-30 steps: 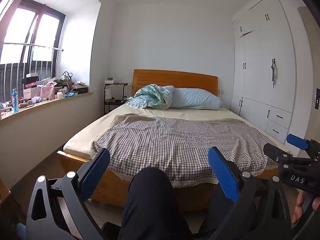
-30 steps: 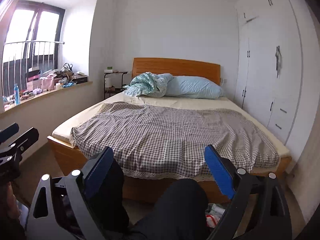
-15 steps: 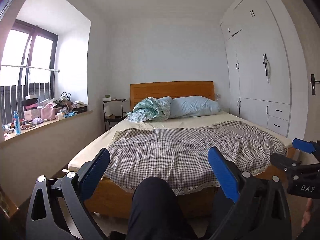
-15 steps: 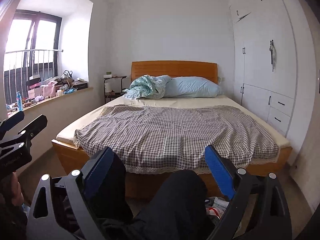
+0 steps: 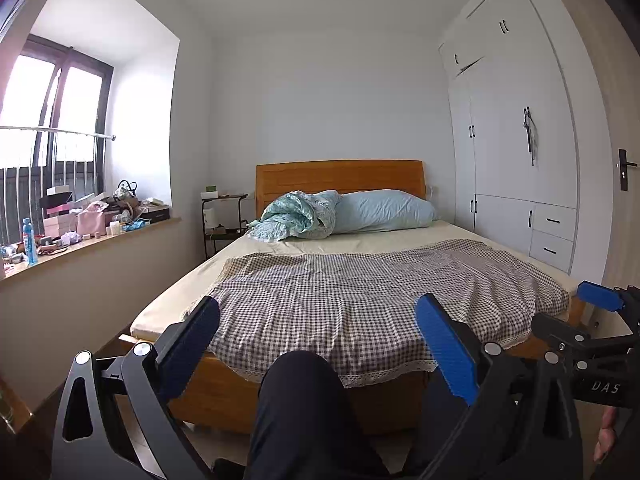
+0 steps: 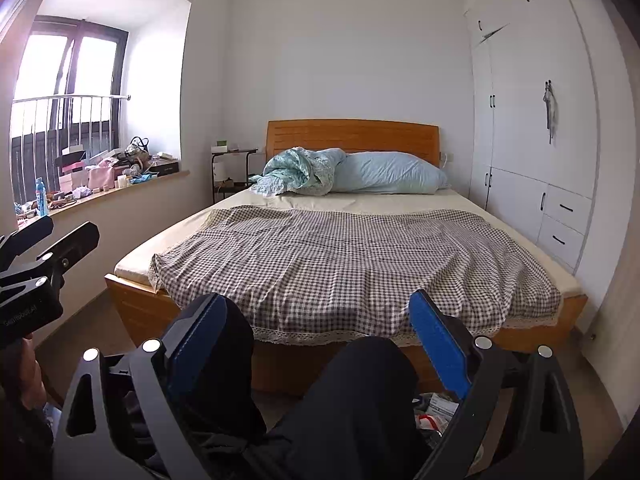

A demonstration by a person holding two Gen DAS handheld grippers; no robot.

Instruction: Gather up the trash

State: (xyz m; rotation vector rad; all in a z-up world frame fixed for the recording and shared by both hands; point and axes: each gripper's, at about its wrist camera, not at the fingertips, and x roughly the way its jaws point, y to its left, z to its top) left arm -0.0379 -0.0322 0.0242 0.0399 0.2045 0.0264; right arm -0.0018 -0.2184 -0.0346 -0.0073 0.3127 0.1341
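Both grippers point at a bed from a seated person's lap. My left gripper (image 5: 317, 299) stands open, its blue pads (image 5: 444, 344) wide apart, with only a dark-trousered knee (image 5: 300, 400) below the gap. My right gripper (image 6: 317, 296) is open too and holds nothing. Each shows in the other's view: the right gripper (image 5: 568, 312) at the right edge, the left gripper (image 6: 60, 236) at the left edge. Small scraps of trash (image 6: 436, 408), white and red wrappers, lie on the floor beside the right finger, partly hidden by a leg (image 6: 360, 392).
A wooden bed (image 5: 224, 384) with a checked blanket (image 5: 360, 292) fills the middle. A windowsill (image 5: 92, 216) on the left is crowded with boxes, bags and a blue bottle (image 5: 29, 240). White wardrobes (image 5: 520, 160) line the right wall. A small shelf (image 5: 222, 216) stands by the headboard.
The left wrist view has tipped upward and levelled, showing more ceiling and wardrobe. The right wrist view has shifted only slightly. Both grippers stay open.
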